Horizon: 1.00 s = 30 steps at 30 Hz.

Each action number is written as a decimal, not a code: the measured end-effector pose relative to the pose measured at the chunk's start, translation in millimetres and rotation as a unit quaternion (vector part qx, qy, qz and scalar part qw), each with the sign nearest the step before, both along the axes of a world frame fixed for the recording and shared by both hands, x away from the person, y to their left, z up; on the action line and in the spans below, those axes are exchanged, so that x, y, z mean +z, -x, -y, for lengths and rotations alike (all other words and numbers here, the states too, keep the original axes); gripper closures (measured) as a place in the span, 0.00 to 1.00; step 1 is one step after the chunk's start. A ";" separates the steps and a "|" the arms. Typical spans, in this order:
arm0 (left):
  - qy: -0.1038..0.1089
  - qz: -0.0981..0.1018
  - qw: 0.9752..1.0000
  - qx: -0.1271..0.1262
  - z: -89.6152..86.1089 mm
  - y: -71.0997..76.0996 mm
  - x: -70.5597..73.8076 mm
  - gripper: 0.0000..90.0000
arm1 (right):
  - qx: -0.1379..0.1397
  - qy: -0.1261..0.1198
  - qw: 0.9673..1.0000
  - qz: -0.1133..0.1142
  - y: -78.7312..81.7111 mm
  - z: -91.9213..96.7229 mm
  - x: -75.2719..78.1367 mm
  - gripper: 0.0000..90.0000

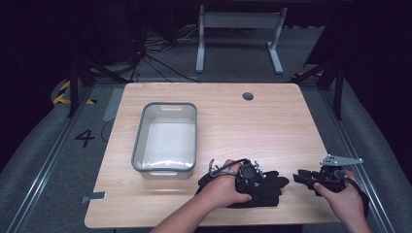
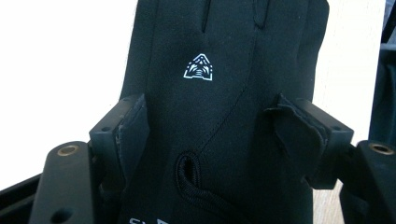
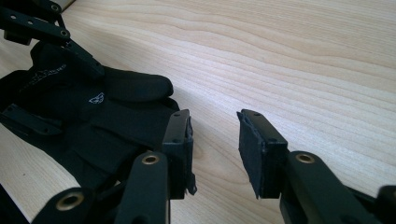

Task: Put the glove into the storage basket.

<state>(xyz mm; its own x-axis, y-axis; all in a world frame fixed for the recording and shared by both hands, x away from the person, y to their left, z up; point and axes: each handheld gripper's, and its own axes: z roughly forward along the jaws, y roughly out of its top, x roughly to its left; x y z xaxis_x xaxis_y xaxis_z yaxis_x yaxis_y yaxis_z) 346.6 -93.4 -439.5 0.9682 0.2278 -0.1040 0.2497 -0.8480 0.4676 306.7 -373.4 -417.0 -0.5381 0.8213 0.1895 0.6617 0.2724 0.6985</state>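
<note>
Your left gripper (image 1: 262,177) sits over the black glove (image 1: 272,187) at the lower centre of the high view, near the worktop's (image 1: 233,121) front edge. Its jaws straddle the glove's width, as wide as they go, and you can't tell whether the pads press. If you lift now, the fabric could slip out or drag. Your right gripper (image 3: 215,144) has its jaws well apart on nothing, just beside the glove's fingertips. The left gripper view shows the glove's white logo (image 2: 198,67); the high view alone shows the grey bin (image 1: 141,145) at centre left
</note>
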 end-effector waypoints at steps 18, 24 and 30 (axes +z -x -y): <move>0.001 -0.003 1.000 0.029 -4.7 -9.8 3.2 0.70 | 0.007 0.000 1.000 0.000 -0.7 -1.2 -1.8 0.71; -0.006 0.006 0.999 0.033 -2.7 -4.6 6.0 0.78 | 0.006 0.000 1.000 -0.002 -1.0 0.1 -2.6 0.71; 0.006 -0.009 0.999 0.037 -4.6 -2.7 13.7 0.80 | 0.003 -0.002 1.000 -0.003 -0.9 2.0 -3.6 0.71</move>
<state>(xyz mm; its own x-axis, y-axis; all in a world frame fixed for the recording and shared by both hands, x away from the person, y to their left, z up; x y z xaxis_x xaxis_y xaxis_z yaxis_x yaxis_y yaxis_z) 349.4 -88.9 -425.8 0.9468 0.2963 -0.1254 0.3196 -0.8212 0.4727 307.6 -375.4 -420.6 -0.5426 0.8168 0.1959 0.6638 0.2741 0.6958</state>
